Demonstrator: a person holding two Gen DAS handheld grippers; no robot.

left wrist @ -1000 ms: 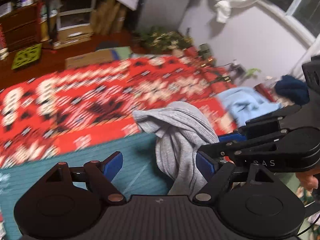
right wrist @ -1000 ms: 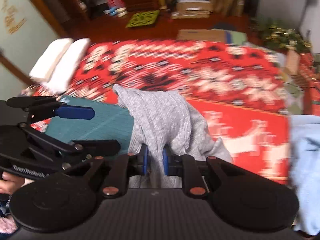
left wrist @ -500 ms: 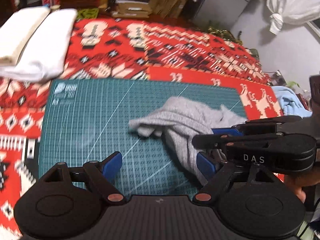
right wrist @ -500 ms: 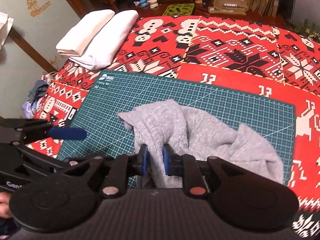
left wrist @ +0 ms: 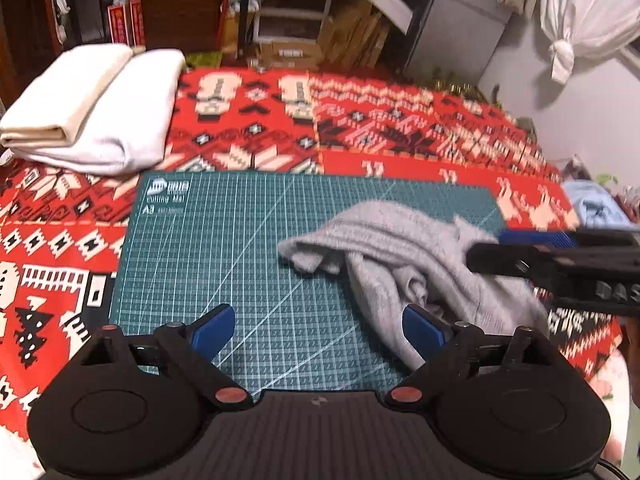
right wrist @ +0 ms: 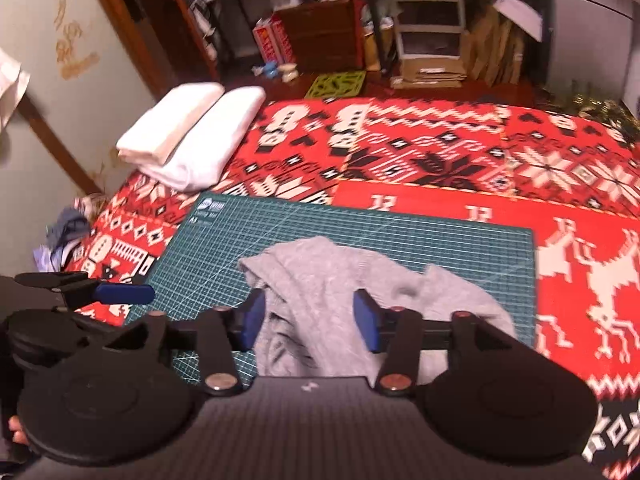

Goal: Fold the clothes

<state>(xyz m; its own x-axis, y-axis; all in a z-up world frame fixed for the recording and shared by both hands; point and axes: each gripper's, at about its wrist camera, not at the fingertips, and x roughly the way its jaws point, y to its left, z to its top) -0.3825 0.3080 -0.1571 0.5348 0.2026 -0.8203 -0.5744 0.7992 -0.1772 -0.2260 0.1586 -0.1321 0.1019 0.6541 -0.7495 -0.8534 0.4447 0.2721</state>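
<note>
A crumpled grey knit garment [left wrist: 408, 256] [right wrist: 332, 280] lies in a heap on the right half of the green cutting mat [left wrist: 208, 248] [right wrist: 224, 240]. My left gripper [left wrist: 318, 326] hovers open over the mat's near edge, its right finger beside the cloth. My right gripper [right wrist: 310, 320] stands open above the garment, with cloth showing between the blue pads but not pinched. The right gripper [left wrist: 560, 256] shows as a dark bar at the right edge of the left wrist view. At the lower left of the right wrist view, the left gripper [right wrist: 120, 294] appears.
The mat rests on a red patterned blanket [left wrist: 360, 132] [right wrist: 440, 160]. Two folded white cloths [left wrist: 92, 108] [right wrist: 192, 132] lie at the far left. A light blue garment [left wrist: 596, 208] sits at the right edge. Shelves and boxes [right wrist: 432, 32] stand behind.
The grey garment came down from the air onto the mat. My right gripper, shut on it before, has opened and let go. Both views have tilted down toward the mat.
</note>
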